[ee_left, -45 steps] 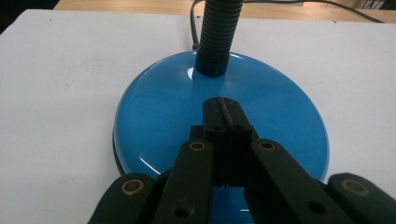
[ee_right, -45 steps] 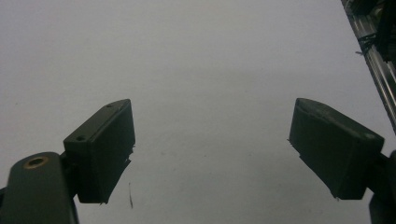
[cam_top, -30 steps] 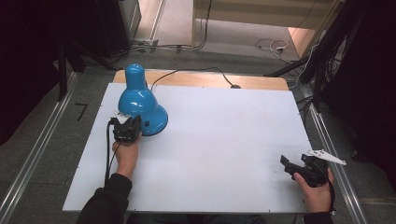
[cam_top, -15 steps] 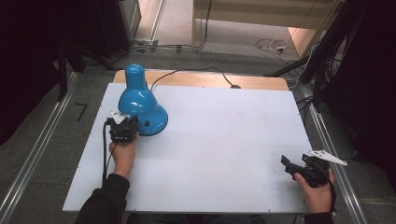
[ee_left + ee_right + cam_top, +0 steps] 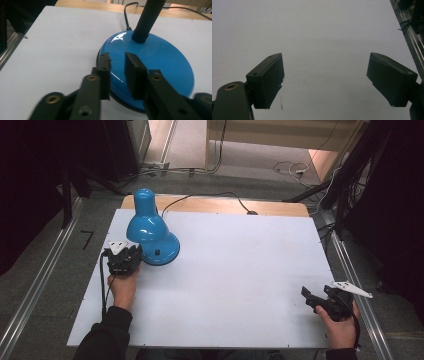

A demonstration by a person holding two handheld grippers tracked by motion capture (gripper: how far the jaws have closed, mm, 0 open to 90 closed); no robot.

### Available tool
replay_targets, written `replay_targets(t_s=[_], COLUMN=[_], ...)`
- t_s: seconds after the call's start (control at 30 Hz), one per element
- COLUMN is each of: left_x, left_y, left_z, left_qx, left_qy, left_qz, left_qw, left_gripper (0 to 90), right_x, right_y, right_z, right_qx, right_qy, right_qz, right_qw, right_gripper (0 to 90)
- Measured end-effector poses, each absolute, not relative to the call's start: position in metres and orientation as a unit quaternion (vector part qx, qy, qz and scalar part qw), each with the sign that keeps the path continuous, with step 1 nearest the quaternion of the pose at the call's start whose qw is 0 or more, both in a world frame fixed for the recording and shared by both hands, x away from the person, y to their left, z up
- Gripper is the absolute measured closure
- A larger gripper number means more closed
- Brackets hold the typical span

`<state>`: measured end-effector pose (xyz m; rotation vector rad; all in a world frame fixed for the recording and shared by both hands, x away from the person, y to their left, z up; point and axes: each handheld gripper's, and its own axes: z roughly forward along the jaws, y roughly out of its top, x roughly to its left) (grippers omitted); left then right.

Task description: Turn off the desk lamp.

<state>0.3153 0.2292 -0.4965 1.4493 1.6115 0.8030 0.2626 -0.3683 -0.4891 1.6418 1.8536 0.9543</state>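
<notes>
left gripper (image 5: 117,65) slightly parted, empty, over blue lamp base (image 5: 160,62); right gripper (image 5: 324,75) wide, empty

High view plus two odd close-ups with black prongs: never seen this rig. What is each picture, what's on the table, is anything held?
There is no robot arm: a person holds a two-jaw gripper in each hand. The high view looks down on the white table from the person's side. The other two come from cameras riding on the grippers, looking along their black jaws.

On the table stands a blue desk lamp; its cable runs off the far edge. The left gripper is at the lamp's round base, near the switch. Its jaws have just been opening and show a narrow gap with nothing pinched between them.

The right gripper sits near the table's right edge, jaws wide open over bare table. Nothing is held.
</notes>
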Motion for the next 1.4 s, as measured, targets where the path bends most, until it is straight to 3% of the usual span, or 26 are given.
replay_targets(t_s=[0.3,0.57,1.4], left_x=[0.308,0.3,0.269], left_y=[0.239,0.242,0.242], left_z=[-0.494,-0.492,-0.489], left_qx=[0.574,0.579,0.596], left_qy=[0.637,0.637,0.624], left_qz=[0.315,0.316,0.306], left_qw=[0.407,0.4,0.402], left_gripper=[56.8,39.0,28.0], right_x=[0.262,0.262,0.261], right_y=[-0.369,-0.369,-0.37], right_z=[-0.489,-0.489,-0.489], right_qx=[0.603,0.603,0.604], right_qy=[0.676,0.676,0.675], right_qz=[0.35,0.348,0.349], right_qw=[0.241,0.242,0.241], right_gripper=[13.1,13.1,13.1])
